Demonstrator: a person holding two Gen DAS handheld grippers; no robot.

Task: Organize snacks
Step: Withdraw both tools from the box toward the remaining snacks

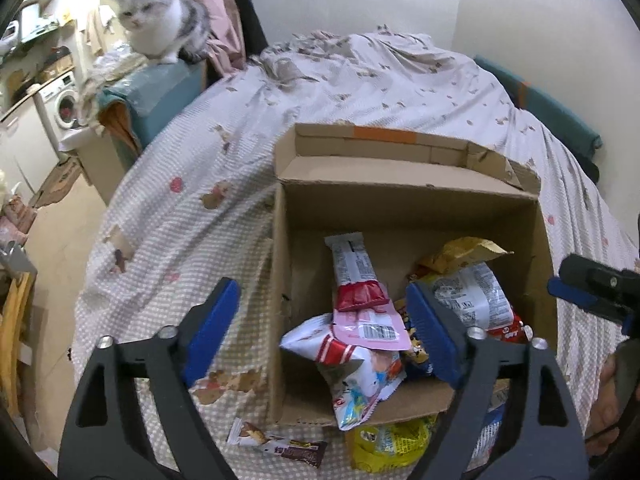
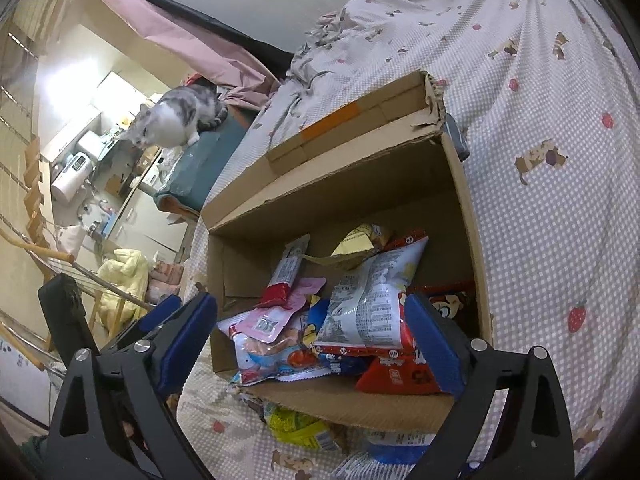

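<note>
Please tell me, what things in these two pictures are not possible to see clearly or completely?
- Snacks low in the box: both views, hidden under the upper packets.
- Yellow packet: both views, partly hidden by the box's front flap.
- Brown bar: its print is too small; left view.
- Cat: face blurred, left view.
- Person's hand: left view, cut off by the right edge.

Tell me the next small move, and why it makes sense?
Probably lower the left gripper to the brown bar lying on the bed beside the box. Both grippers are open and empty, snacks already fill the box, and that bar remains outside, close to the left gripper.
</note>
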